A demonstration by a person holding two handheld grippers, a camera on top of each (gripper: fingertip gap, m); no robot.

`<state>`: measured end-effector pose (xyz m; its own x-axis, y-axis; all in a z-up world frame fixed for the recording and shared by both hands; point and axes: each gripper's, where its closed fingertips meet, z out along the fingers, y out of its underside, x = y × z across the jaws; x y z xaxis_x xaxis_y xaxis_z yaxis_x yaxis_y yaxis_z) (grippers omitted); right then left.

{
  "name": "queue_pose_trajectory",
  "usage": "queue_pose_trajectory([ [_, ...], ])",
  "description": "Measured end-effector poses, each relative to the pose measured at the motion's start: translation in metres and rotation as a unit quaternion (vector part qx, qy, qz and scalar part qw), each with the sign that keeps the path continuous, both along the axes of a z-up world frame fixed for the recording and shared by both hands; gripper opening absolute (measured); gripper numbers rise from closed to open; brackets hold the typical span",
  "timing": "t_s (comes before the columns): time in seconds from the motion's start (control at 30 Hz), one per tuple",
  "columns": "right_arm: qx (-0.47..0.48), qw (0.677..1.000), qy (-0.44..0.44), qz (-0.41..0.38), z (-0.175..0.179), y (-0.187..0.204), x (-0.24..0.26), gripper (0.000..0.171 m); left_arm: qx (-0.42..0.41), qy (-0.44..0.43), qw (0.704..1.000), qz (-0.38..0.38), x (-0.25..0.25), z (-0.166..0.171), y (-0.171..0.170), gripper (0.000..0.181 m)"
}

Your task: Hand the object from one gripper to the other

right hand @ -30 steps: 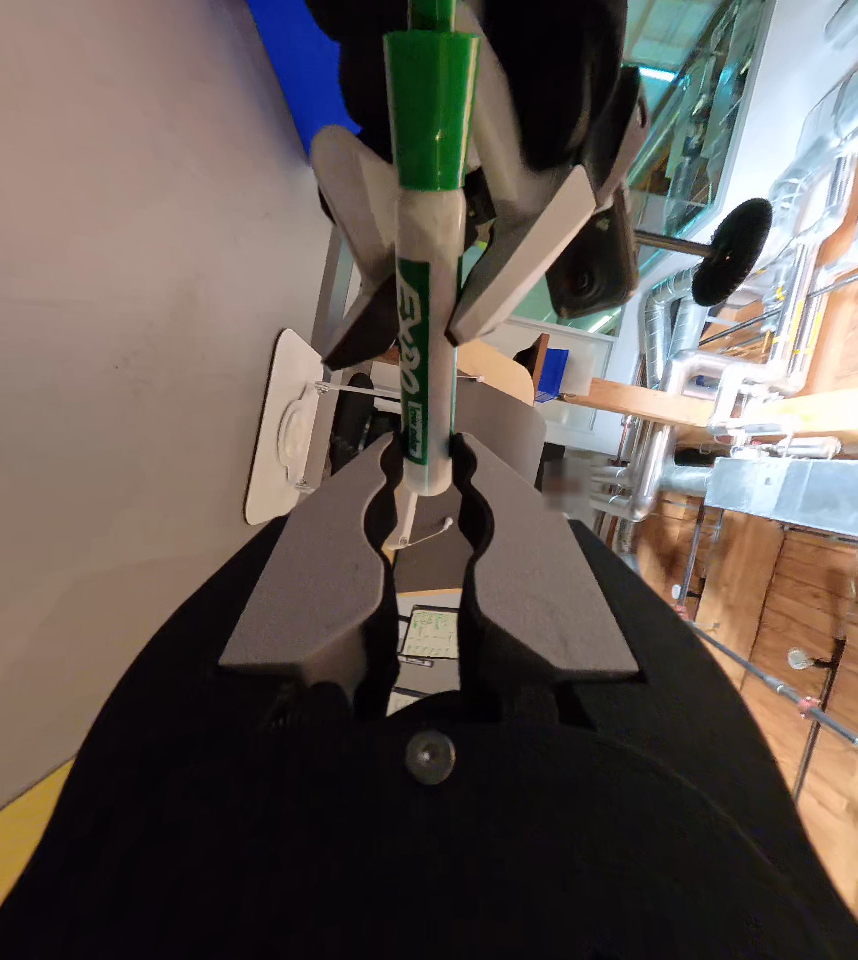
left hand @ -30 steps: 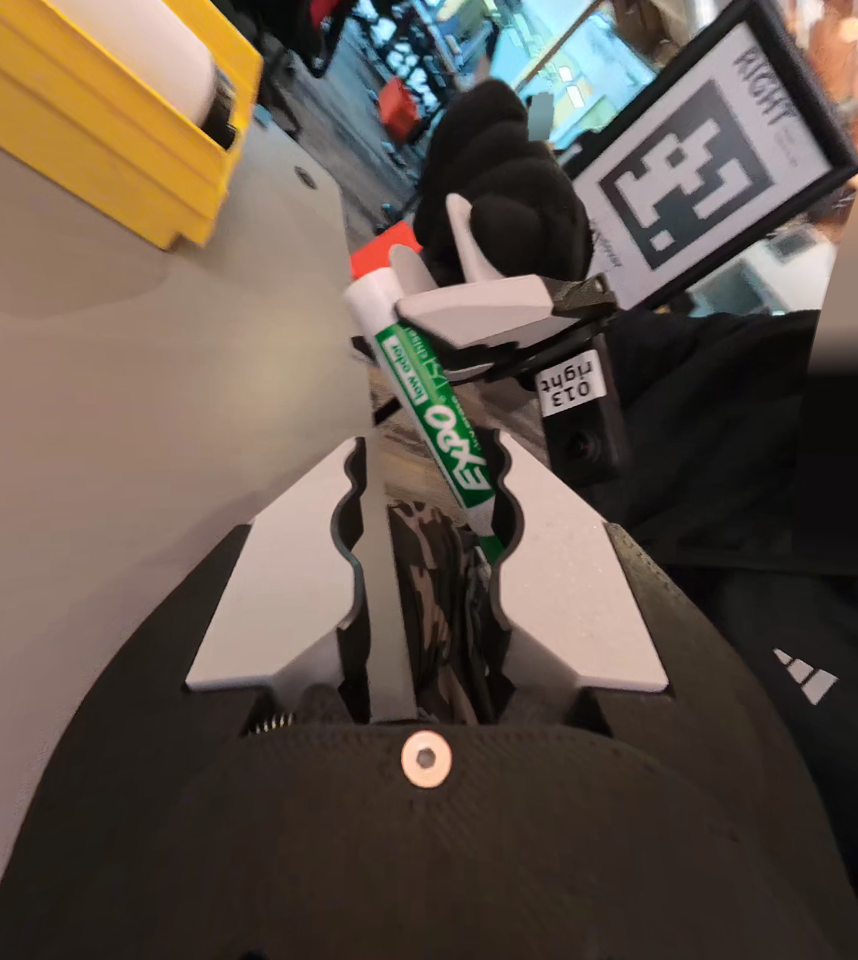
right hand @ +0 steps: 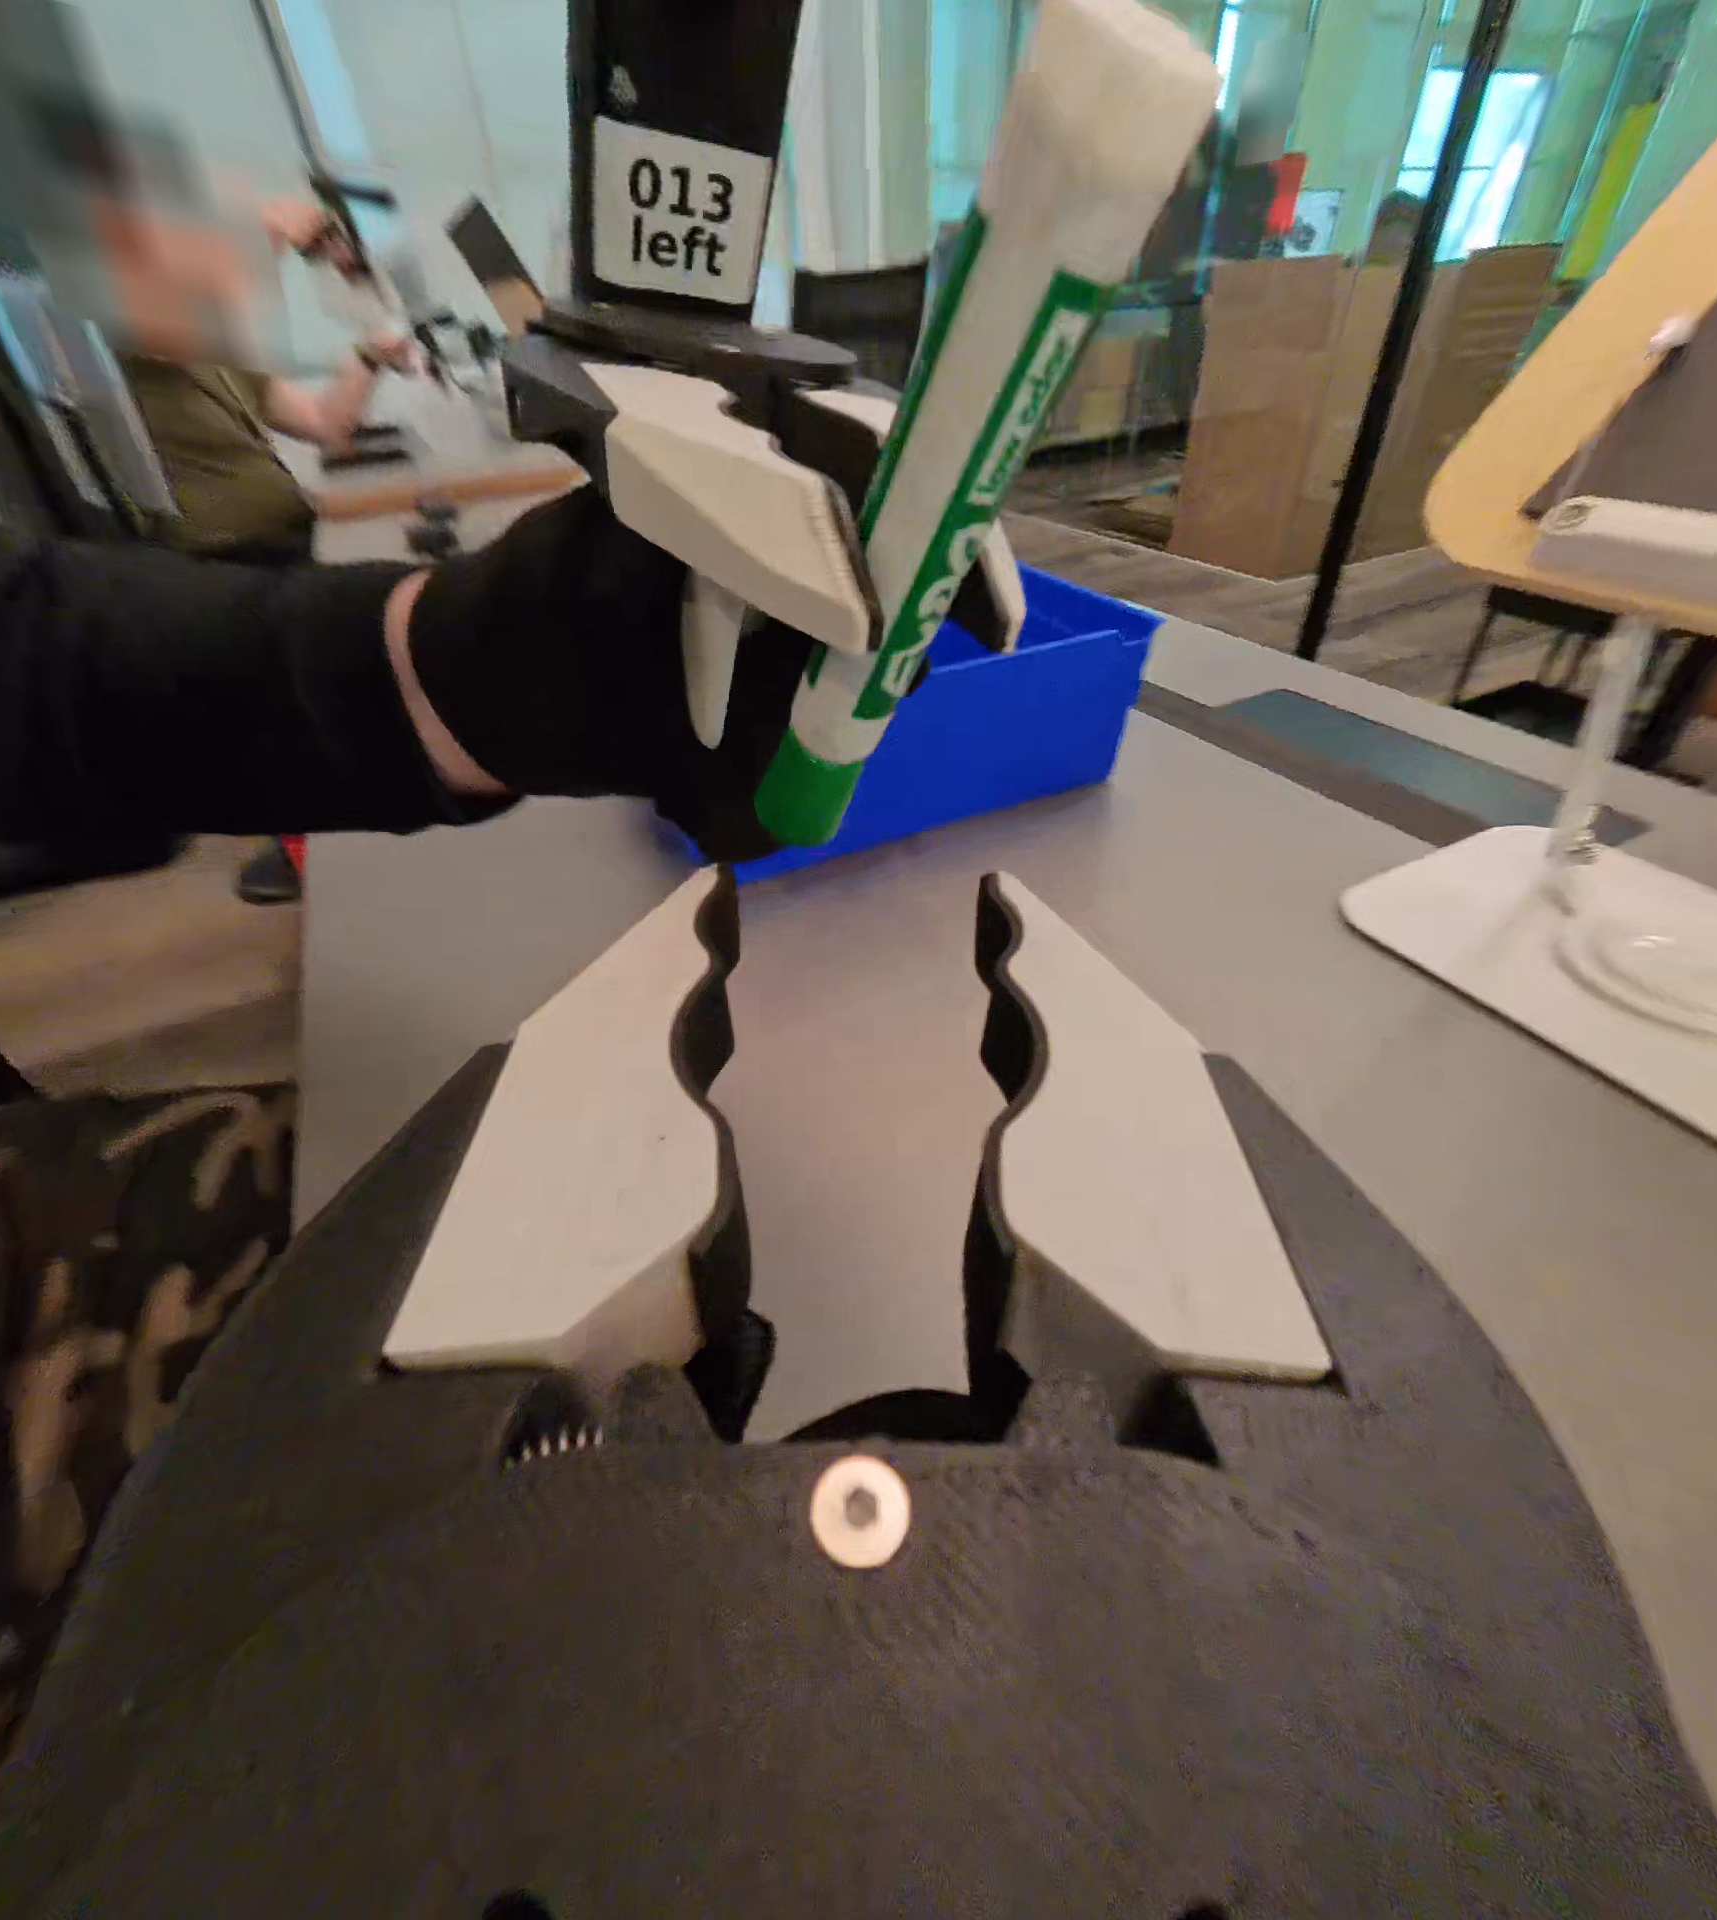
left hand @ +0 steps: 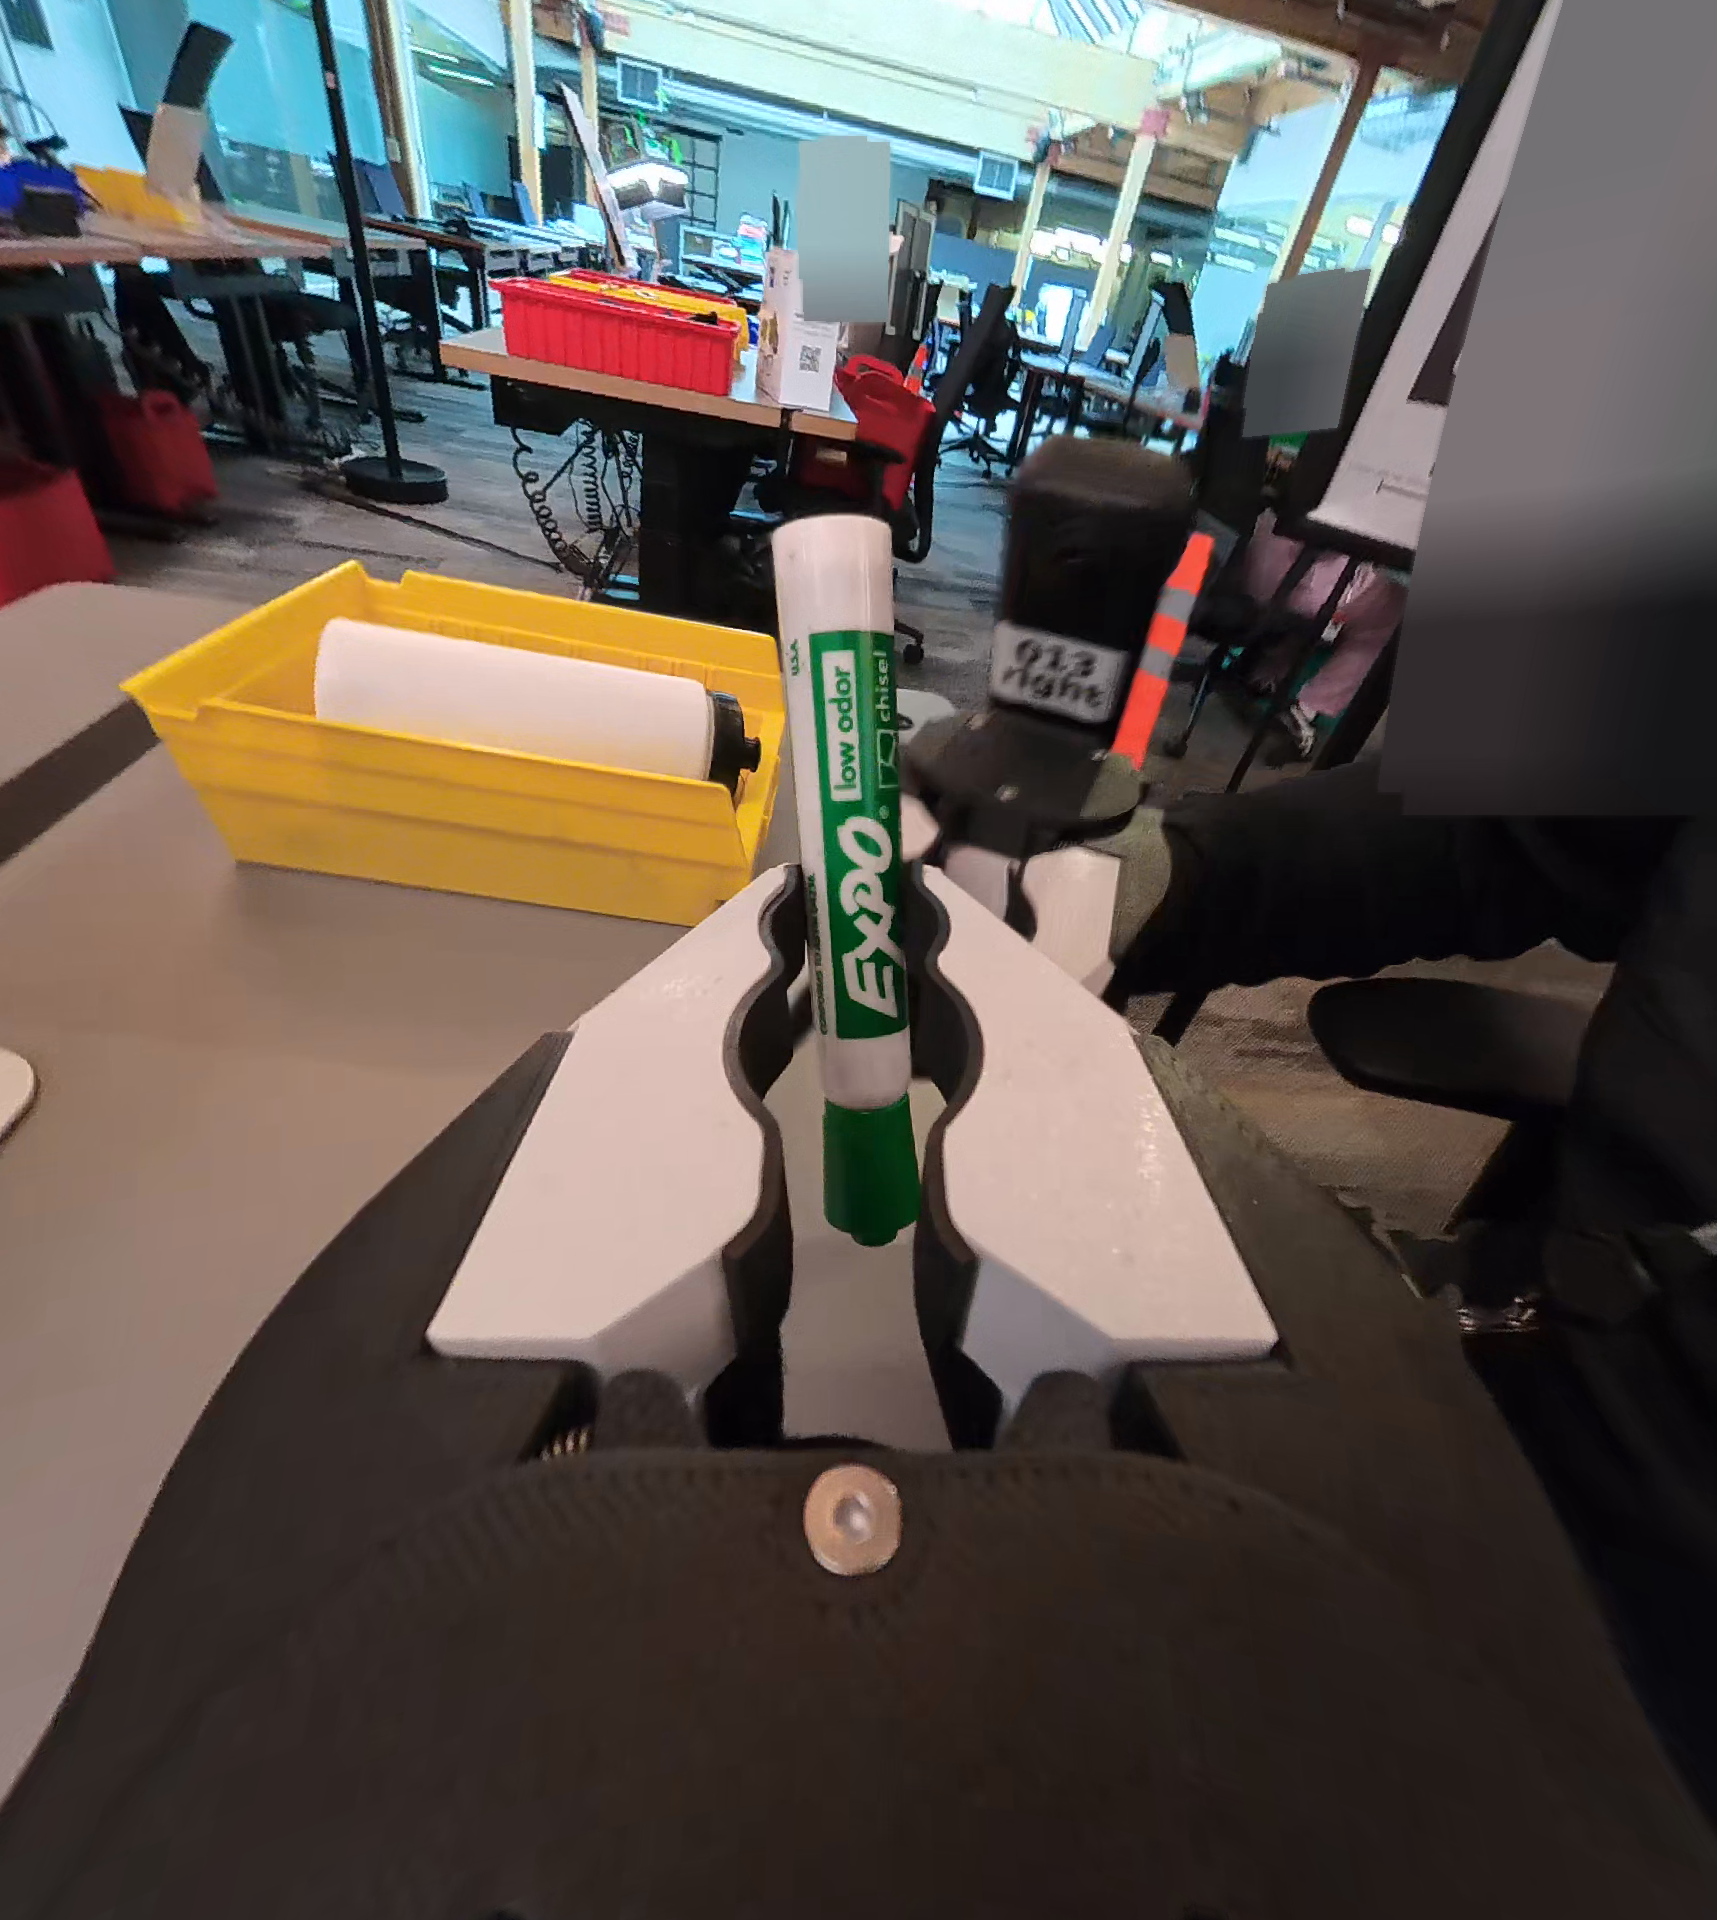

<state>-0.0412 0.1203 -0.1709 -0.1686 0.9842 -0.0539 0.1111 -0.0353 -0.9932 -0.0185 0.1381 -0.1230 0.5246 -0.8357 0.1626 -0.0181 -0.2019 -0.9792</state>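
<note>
A white marker with a green label and green cap stands nearly upright between my left gripper's fingers, cap end down. My left gripper is shut on its lower barrel. In the right wrist view the same marker leans in the left gripper, held by a black-gloved hand. My right gripper is open and empty, low over the grey table, a short way in front of the marker. In the left wrist view the right gripper sits just behind the marker, partly hidden.
A yellow bin holding a white bottle stands on the grey table. A blue bin sits behind the left gripper. A white stand base with a tilted board is at the right. A person's dark sleeve is at the right. About 5 centimeters separates my left fingertips from my right.
Both grippers held the marker a second ago. My right gripper has opened and drawn back from it. My left gripper has turned upright with the marker in it.
</note>
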Motion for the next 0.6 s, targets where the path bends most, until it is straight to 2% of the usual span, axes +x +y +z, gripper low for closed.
queue_pose_trajectory([
  [0.23, -0.073, 0.994, 0.062, 0.045, 0.009, -0.008, -0.007, 0.031, 0.013, 0.014, 1.000, -0.013, 0.014, 0.000, -0.001, 0.017],
  [0.37, -0.077, 0.992, 0.074, 0.063, 0.009, -0.013, -0.006, 0.016, 0.014, 0.012, 1.000, -0.014, 0.016, -0.002, 0.000, 0.017],
  [0.47, -0.082, 0.992, 0.077, 0.064, 0.008, -0.014, -0.005, 0.016, 0.017, 0.008, 1.000, -0.017, 0.017, -0.003, 0.000, 0.017],
  [0.6, -0.037, 0.996, 0.064, 0.048, 0.004, -0.010, -0.002, 0.016, 0.017, 0.007, 1.000, -0.021, 0.015, -0.004, -0.001, 0.017],
])
